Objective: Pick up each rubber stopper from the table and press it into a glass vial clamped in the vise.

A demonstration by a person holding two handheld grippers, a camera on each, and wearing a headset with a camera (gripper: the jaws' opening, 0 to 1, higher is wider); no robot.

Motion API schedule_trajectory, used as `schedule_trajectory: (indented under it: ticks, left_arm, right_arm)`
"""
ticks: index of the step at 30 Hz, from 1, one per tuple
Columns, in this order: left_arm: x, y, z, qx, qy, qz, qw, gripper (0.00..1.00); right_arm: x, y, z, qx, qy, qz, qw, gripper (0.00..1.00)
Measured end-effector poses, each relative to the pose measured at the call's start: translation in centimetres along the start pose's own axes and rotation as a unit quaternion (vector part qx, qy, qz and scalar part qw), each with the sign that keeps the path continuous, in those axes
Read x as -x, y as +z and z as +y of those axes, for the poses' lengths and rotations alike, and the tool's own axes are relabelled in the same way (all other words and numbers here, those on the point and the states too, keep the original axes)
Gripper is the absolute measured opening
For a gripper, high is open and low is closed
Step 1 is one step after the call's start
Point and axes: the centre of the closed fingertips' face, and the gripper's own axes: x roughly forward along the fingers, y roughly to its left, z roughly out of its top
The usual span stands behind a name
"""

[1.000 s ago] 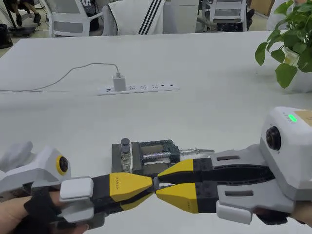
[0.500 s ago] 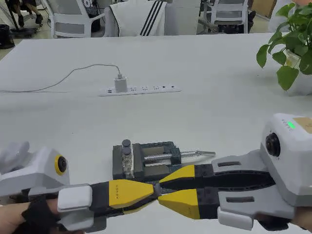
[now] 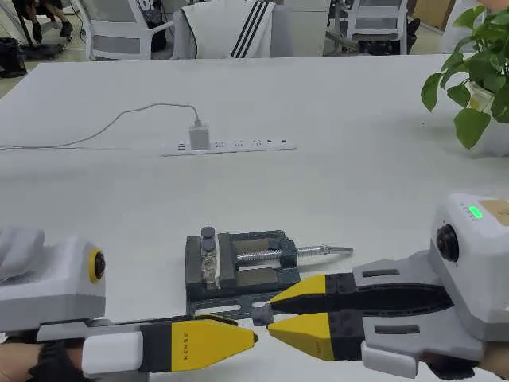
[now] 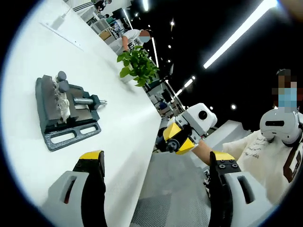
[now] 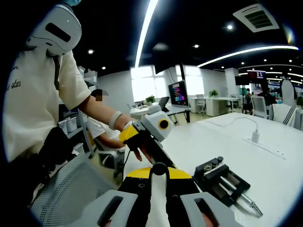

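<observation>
A dark grey vise (image 3: 238, 269) sits on the white table (image 3: 358, 183), and also shows in the left gripper view (image 4: 66, 111) and the right gripper view (image 5: 220, 178). Two small glass vials (image 3: 208, 259) with grey stoppers on top stand clamped at its left end. My right gripper (image 3: 270, 315) is shut on a grey rubber stopper (image 3: 261, 316), held just in front of the vise; the stopper (image 5: 159, 168) sits between the tips (image 5: 159, 174). My left gripper (image 3: 238, 341) is low at the left, apart from it, and open (image 4: 156, 157) with nothing between its fingers.
A white power strip (image 3: 227, 146) with a charger and cable lies at mid-table. A potted plant (image 3: 473, 87) stands at the right edge. Chairs line the far side. Bare tabletop surrounds the vise.
The left gripper's tip, which met the right gripper's tips at the stopper, has opened and drawn back down and left. The stopper stays in the right gripper.
</observation>
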Motion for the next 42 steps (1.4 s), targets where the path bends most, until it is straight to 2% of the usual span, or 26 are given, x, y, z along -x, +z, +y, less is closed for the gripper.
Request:
schedule_trajectory:
  ticks: [3,7,9,12,14,17,18,20,21,22,23,24,27,28,30,33,35,36,38,41,42]
  left_arm:
    - [0.4,0.3,1.2,-0.016,0.030,-0.003,0.9994,0.99]
    - [0.9,0.6,1.9,-0.023,0.049,-0.006,0.9985,0.99]
    - [1.2,1.0,2.3,-0.035,0.065,-0.014,0.9972,0.99]
    - [1.7,1.2,3.2,-0.062,0.092,-0.013,0.9937,0.99]
    - [2.1,1.4,3.6,-0.082,0.113,-0.013,0.9901,0.99]
    - [2.7,1.5,4.5,-0.121,0.147,-0.004,0.9817,0.99]
    - [3.1,1.3,5.0,-0.136,0.164,0.007,0.9771,0.99]
    - [3.4,1.1,5.5,-0.156,0.184,0.019,0.9703,0.99]
    - [3.6,1.4,5.9,-0.164,0.200,0.011,0.9660,0.99]
    - [3.8,1.3,6.0,-0.171,0.203,0.016,0.9640,0.99]
    - [4.0,1.3,6.2,-0.185,0.213,0.016,0.9593,0.99]
    - [4.2,1.3,6.3,-0.191,0.217,0.018,0.9572,0.99]
    - [4.9,1.2,6.9,-0.221,0.243,0.030,0.9441,0.99]
    - [5.2,1.1,7.2,-0.232,0.256,0.037,0.9378,0.99]
    - [5.5,1.0,7.3,-0.242,0.262,0.040,0.9332,0.99]
    - [6.1,0.8,7.7,-0.262,0.279,0.050,0.9226,0.99]
    - [6.3,0.7,7.7,-0.264,0.283,0.051,0.9207,0.99]
    - [6.6,0.8,7.8,-0.269,0.290,0.050,0.9169,0.99]
    - [7.1,0.7,8.0,-0.275,0.299,0.050,0.9126,0.99]
    - [7.7,0.5,8.2,-0.294,0.314,0.061,0.9005,0.99]
    - [7.8,0.4,8.2,-0.295,0.316,0.060,0.8999,0.99]
  right_arm:
    - [0.0,-0.1,0.0,-0.001,0.000,0.001,1.0000,0.05]
    - [0.0,-0.3,-0.1,0.000,-0.001,0.004,1.0000,0.05]
    - [0.1,-0.4,-0.1,-0.001,-0.001,0.006,1.0000,0.05]
    - [0.1,-0.6,-0.2,-0.001,-0.001,0.011,0.9999,0.05]
    - [0.1,-0.8,-0.2,-0.002,-0.001,0.014,0.9999,0.05]
    - [0.1,-1.0,-0.2,-0.004,0.000,0.018,0.9998,0.05]
    - [0.0,-1.1,-0.2,-0.003,0.001,0.019,0.9998,0.05]
    - [0.0,-1.2,-0.2,-0.003,0.001,0.022,0.9998,0.05]
    - [-0.1,-1.3,-0.2,-0.001,0.002,0.024,0.9997,0.05]
    - [-0.1,-1.3,-0.2,0.000,0.002,0.025,0.9997,0.05]
    - [-0.1,-1.4,-0.2,-0.001,0.003,0.028,0.9996,0.05]
    - [-0.1,-1.5,-0.3,-0.001,0.003,0.030,0.9996,0.05]
    - [-0.2,-2.0,-0.4,-0.004,0.004,0.040,0.9992,0.05]
    - [-0.1,-2.2,-0.4,-0.005,0.005,0.045,0.9990,0.05]
    - [-0.1,-2.5,-0.4,-0.006,0.007,0.053,0.9986,0.05]
    - [0.0,-3.0,-0.5,-0.006,0.008,0.067,0.9977,0.05]
    - [0.1,-3.3,-0.7,-0.004,0.008,0.076,0.9971,0.05]
    - [0.1,-3.5,-0.7,-0.004,0.009,0.084,0.9964,0.05]
    - [0.1,-3.7,-0.8,0.001,0.012,0.096,0.9954,0.05]
    - [0.2,-4.1,-1.0,0.007,0.017,0.114,0.9933,0.05]
    - [0.2,-4.2,-1.1,0.009,0.017,0.120,0.9926,0.05]
